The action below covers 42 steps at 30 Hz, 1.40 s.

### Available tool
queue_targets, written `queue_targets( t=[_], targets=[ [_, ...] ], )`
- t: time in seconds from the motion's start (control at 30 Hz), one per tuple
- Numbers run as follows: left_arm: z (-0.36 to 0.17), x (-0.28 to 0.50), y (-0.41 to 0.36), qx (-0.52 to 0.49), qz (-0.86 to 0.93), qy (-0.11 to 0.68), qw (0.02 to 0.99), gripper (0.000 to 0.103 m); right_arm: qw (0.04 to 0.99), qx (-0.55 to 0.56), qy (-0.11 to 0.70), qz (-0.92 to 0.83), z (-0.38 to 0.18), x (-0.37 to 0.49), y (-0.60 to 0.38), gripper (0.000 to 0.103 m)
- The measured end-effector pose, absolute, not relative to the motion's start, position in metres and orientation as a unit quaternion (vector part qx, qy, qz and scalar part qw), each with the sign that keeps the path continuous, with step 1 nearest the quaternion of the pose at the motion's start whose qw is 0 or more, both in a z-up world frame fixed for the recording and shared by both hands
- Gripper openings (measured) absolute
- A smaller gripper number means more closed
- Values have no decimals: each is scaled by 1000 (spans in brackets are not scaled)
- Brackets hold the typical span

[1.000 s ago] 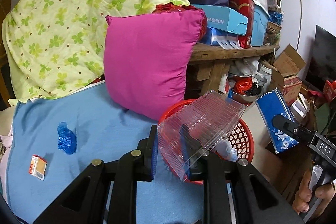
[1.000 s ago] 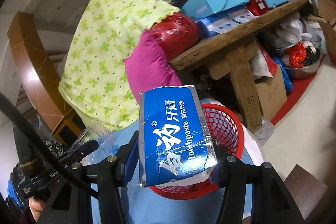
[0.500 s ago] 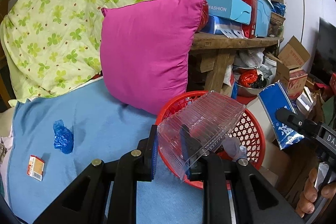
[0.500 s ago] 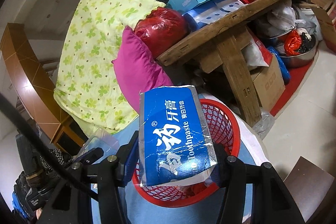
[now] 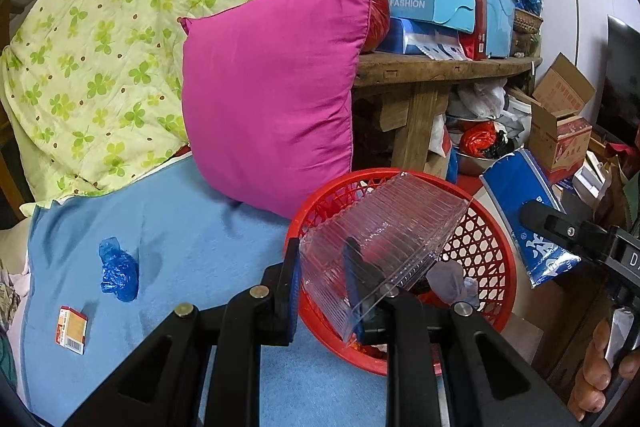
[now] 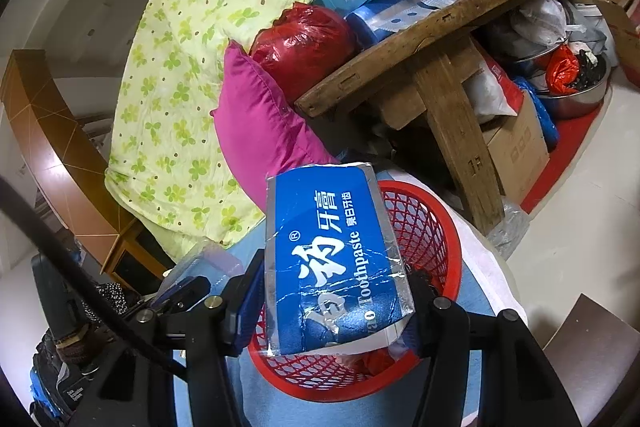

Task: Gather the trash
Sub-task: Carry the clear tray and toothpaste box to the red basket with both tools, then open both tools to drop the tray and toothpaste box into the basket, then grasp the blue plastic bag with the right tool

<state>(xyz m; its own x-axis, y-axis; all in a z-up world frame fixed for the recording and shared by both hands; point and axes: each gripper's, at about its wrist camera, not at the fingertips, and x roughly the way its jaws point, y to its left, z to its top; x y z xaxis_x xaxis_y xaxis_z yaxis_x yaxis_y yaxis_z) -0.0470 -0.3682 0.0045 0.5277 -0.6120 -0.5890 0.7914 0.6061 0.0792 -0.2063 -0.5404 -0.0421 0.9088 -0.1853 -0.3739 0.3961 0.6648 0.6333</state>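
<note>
A red mesh basket (image 5: 486,227) (image 6: 424,223) stands on the blue blanket, holding some scraps. My left gripper (image 5: 324,291) is shut on the wall of a clear ribbed plastic container (image 5: 384,231), which hangs over the basket's near rim. My right gripper (image 6: 332,303) is shut on a blue toothpaste box (image 6: 332,251) held above the basket; in the left wrist view that box (image 5: 520,203) shows at the right. On the blanket at the left lie a crumpled blue plastic bag (image 5: 118,271) and a small orange packet (image 5: 71,329).
A magenta pillow (image 5: 272,107) leans behind the basket against a green clover quilt (image 5: 100,47). A wooden bench (image 5: 432,75) stacked with boxes stands behind, with bags, a metal bowl and cartons beneath. A hand (image 5: 600,371) grips the right tool's handle.
Both grippers have sunk and come closer to the basket with their loads, so more of its rim and inside shows. Neither grip has altered.
</note>
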Motion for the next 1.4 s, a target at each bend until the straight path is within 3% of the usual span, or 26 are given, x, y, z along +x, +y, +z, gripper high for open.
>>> queue_targets(
  t=[0.33,0.37,0.43,0.47,0.7,0.93,1.17,1.4],
  targets=[
    [-7,-39,-375,172,-420,276,847,24,894,390,152,-156,-51,-186,-548,63],
    [-9,-37,-376,170,-424,281,844,27,892,395,155,-155,-53,-184,-550,64],
    [-15,-34,-376,170,-432,292,836,58,887,405,160,-155,-57,-179,-552,72],
    [-17,-33,-374,168,-434,295,835,63,884,411,161,-155,-60,-178,-552,74],
    [-23,-19,-339,127,-453,299,830,65,889,406,152,-151,-60,-172,-548,74],
    [-37,25,-237,87,-387,305,866,70,915,358,153,-109,-32,-137,-513,74],
    [-84,99,-92,69,-219,347,909,70,931,302,202,-23,-13,-42,-433,74],
    [-111,171,7,30,-114,374,920,71,921,274,274,43,-39,75,-348,74]
  ],
)
